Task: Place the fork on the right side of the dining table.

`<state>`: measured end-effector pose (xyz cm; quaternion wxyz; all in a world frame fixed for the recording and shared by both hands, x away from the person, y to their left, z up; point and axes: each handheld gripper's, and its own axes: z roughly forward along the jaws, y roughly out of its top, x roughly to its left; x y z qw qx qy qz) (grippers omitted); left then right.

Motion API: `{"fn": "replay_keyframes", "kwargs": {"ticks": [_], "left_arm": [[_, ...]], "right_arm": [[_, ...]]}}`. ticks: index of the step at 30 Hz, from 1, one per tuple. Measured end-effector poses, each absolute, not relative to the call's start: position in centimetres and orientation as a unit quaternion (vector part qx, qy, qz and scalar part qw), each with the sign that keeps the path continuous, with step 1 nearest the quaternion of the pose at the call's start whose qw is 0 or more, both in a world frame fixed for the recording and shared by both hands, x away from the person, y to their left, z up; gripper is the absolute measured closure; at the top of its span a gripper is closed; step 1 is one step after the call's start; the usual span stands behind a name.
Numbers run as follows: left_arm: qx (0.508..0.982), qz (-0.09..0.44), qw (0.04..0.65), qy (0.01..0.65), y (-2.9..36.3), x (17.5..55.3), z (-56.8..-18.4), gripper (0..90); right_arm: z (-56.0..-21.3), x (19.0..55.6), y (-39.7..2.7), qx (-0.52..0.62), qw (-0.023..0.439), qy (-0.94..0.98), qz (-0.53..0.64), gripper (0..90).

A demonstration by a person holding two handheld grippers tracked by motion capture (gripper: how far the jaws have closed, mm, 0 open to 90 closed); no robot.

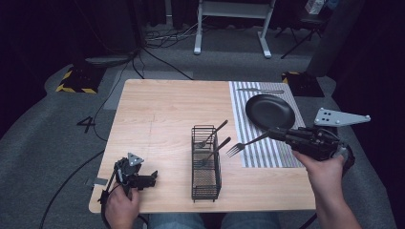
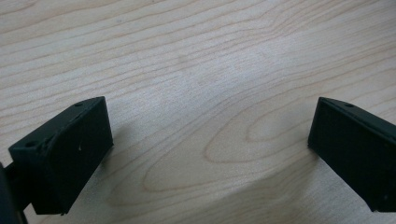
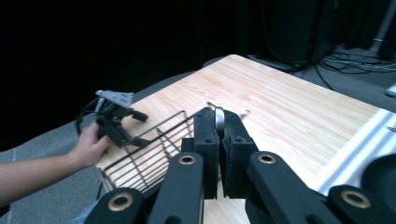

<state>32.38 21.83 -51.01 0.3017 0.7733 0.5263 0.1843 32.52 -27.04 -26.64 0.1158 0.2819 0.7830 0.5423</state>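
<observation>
Nearest the high view's lens, the left gripper [image 1: 152, 178] rests open on the pale wooden table [image 1: 162, 109] while the right gripper [image 1: 272, 133] clamps a silver metal fork [image 1: 243, 144] by its handle, tines beside the black wire caddy [image 1: 206, 164]. From the left gripper view, wide jaws frame bare wood grain. Right gripper view: closed pads [image 3: 233, 144] pinch the handle; I'd keep it level, then lower it into the caddy; no readable writing.

A black plate [image 1: 270, 110] lies at the upper right of the high view, on a striped mat [image 1: 267, 155] covering the right side of the wooden table [image 1: 157, 114]. At the mat's top edge, just above the plate, lies a single piece of cutlery [image 1: 260, 90]. Cables [image 1: 157, 38] trail across the grey floor [image 1: 43, 133] at the top, beside a white stand [image 1: 234, 24].
</observation>
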Motion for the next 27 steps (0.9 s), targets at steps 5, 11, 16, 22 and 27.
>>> {"fn": "replay_keyframes", "kwargs": {"ticks": [5,11,16,22,27], "left_arm": [[0.773,0.184,0.302,0.526,21.8,32.4,-51.0,0.0],[0.773,0.184,0.302,0.526,21.8,32.4,-51.0,0.0],[0.773,0.185,0.302,0.526,21.8,32.4,-51.0,0.0],[0.774,0.185,0.302,0.526,21.8,32.4,-51.0,0.0],[0.773,0.184,0.302,0.526,21.8,32.4,-51.0,0.0]], "right_arm": [[-26.9,33.3,-28.3,0.304,0.131,0.778,0.534,86.9],[-27.5,34.3,-29.9,0.331,0.143,0.769,0.527,86.9],[-28.0,35.2,-31.0,0.352,0.151,0.762,0.522,86.9],[-28.9,36.6,-32.2,0.380,0.161,0.756,0.509,86.9],[-29.9,38.1,-33.2,0.406,0.165,0.752,0.491,86.9]]}}
